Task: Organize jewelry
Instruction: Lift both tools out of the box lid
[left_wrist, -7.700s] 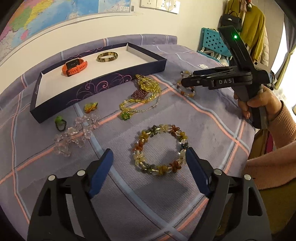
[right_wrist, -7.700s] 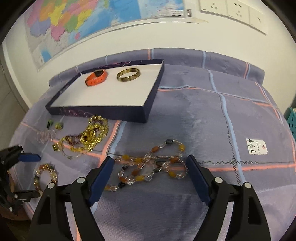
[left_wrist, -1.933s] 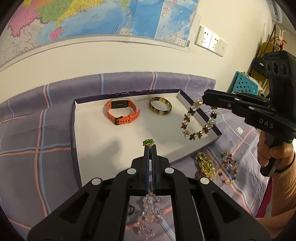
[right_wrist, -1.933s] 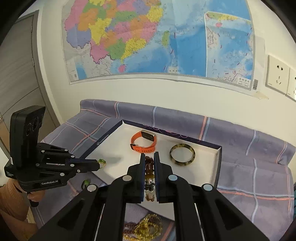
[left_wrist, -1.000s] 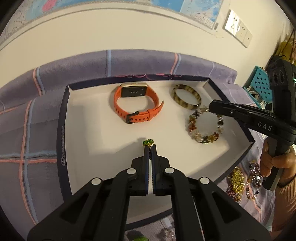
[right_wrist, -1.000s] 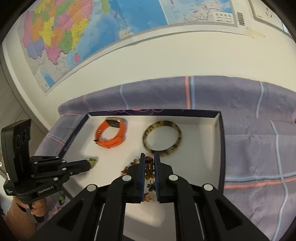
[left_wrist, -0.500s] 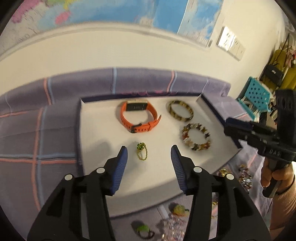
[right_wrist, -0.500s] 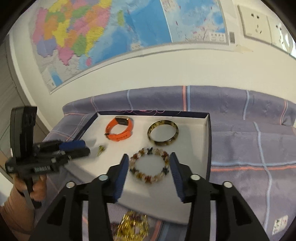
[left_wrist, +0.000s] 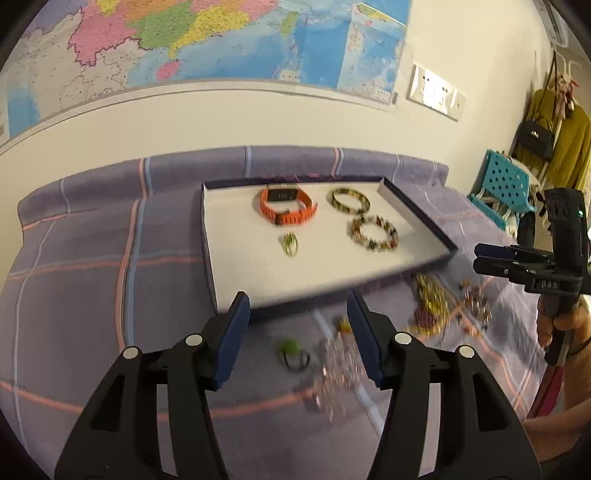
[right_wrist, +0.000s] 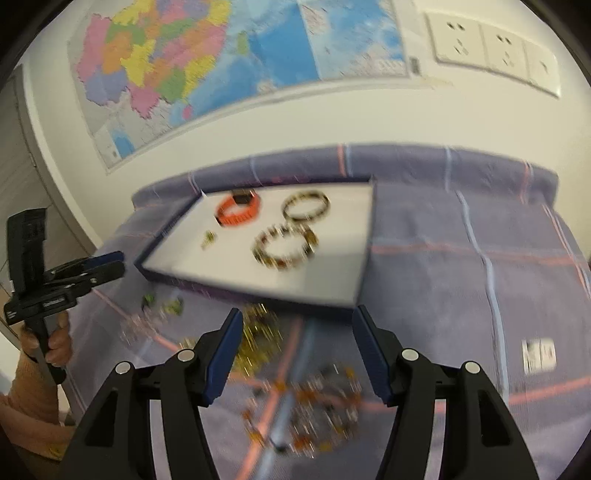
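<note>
Jewelry tray (left_wrist: 229, 236) lies beyond left claw (left_wrist: 297, 332) (jaws apart).

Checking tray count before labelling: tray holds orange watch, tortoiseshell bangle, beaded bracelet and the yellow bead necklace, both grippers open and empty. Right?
Not quite. The yellow bead necklace lies on the cloth outside the tray; the fourth piece inside is a small green ring. The left wrist view shows it. Orange watch, tortoiseshell bangle and beaded bracelet are in the tray; left gripper and right gripper are open and empty.
</note>
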